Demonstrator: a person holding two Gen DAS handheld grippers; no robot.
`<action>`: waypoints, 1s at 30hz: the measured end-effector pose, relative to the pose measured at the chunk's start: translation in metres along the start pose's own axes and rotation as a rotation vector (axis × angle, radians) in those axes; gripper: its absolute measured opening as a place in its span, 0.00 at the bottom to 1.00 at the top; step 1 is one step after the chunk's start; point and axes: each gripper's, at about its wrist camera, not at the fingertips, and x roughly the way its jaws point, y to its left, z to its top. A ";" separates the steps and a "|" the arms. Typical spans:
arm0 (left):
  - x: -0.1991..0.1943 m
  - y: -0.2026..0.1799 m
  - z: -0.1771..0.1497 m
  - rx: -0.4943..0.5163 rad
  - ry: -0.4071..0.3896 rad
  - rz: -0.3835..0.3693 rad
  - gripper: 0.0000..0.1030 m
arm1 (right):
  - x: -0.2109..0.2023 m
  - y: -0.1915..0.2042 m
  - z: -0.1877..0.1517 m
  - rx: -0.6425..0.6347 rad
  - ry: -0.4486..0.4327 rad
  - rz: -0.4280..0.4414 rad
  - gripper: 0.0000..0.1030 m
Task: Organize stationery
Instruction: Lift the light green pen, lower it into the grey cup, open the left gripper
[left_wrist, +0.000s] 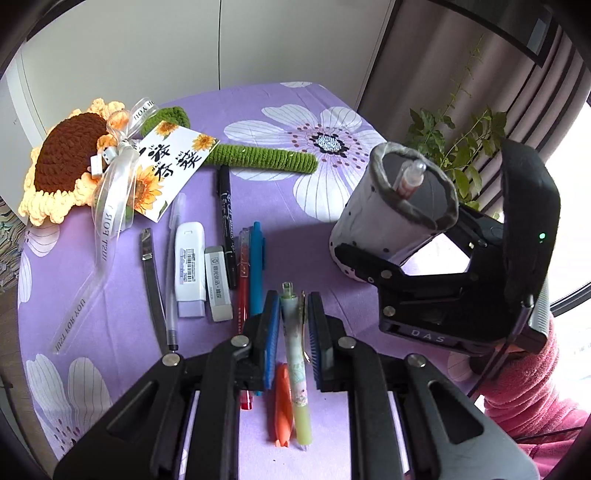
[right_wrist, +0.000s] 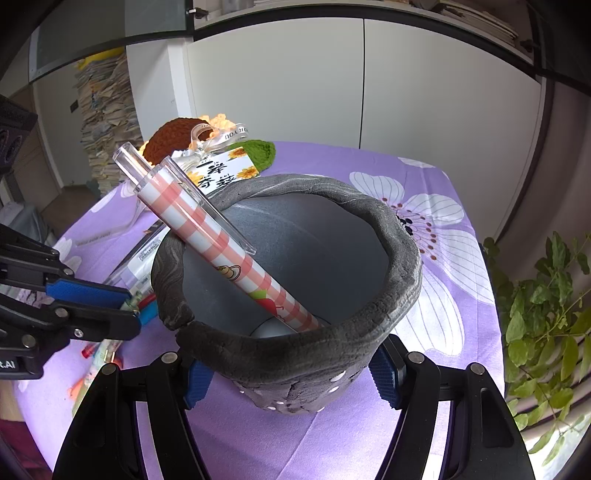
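My left gripper (left_wrist: 293, 332) is shut on a pale green patterned pen (left_wrist: 295, 369), whose clip sits against the right blue pad. The pen runs lengthwise between the fingers, tip towards the camera. In the right wrist view this gripper (right_wrist: 131, 308) hangs left of the holder with the pen (right_wrist: 105, 350) in it. My right gripper (right_wrist: 291, 382) is shut on the grey fabric pen holder (right_wrist: 369, 210), tilting it. A pink checked pen (right_wrist: 207, 229) leans inside. The left wrist view shows the holder (left_wrist: 373, 221) at right, gripped by the right gripper (left_wrist: 399, 240).
On the purple floral tablecloth (left_wrist: 280, 199) lie a black marker (left_wrist: 226, 221), red pen (left_wrist: 242, 273), blue pen (left_wrist: 256, 266), eraser (left_wrist: 218, 284), white correction tape (left_wrist: 189, 266), clear pen (left_wrist: 170, 288) and orange item (left_wrist: 283, 402). Crochet sunflower (left_wrist: 70, 158) far left; plant (left_wrist: 461, 147) right.
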 end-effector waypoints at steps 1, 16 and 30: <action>-0.009 0.000 0.002 -0.003 -0.022 -0.002 0.13 | 0.000 0.000 0.000 0.000 0.000 0.000 0.69; -0.125 -0.038 0.065 0.111 -0.392 0.010 0.12 | 0.000 0.001 -0.001 -0.007 0.001 0.002 0.69; -0.076 -0.066 0.085 0.165 -0.286 -0.032 0.12 | 0.000 0.002 -0.001 -0.007 0.001 0.002 0.69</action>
